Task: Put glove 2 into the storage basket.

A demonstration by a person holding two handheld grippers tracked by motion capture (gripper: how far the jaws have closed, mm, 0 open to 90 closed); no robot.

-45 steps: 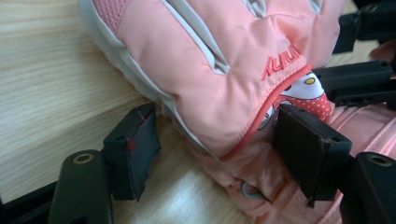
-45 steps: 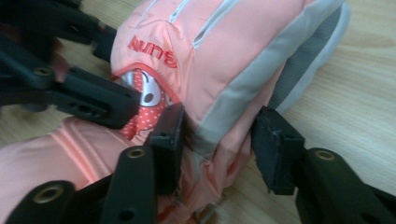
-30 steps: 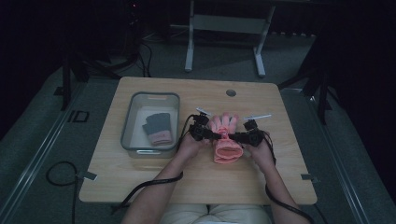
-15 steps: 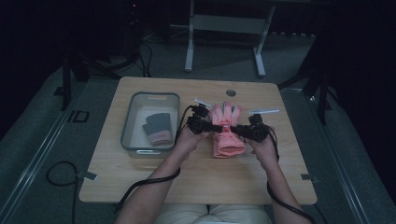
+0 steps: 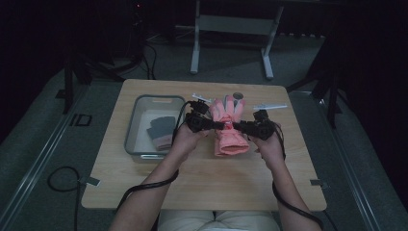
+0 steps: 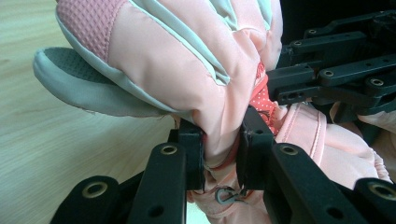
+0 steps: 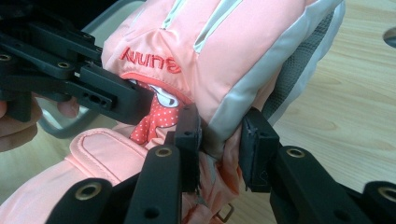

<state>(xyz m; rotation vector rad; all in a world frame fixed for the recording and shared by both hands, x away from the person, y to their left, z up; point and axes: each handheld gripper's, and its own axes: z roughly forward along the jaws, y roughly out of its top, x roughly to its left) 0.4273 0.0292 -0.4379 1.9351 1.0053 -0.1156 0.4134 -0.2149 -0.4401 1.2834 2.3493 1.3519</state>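
Pink glove (image 5: 229,130) — padded, grey-trimmed palm, red dotted patch at wrist.

This looks like a lab or recording studio rather than a home: a lone wooden table (image 5: 202,187) stands on grey carpet in a darkened room (black all around), with metal stand legs (image 5: 231,45) behind it and cables (image 5: 60,180) trailing across the floor.

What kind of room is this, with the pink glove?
Probably a lab or recording room, not a home: a lone wooden table stands on grey carpet in the dark, cables trail across the floor, and a metal stand waits behind.
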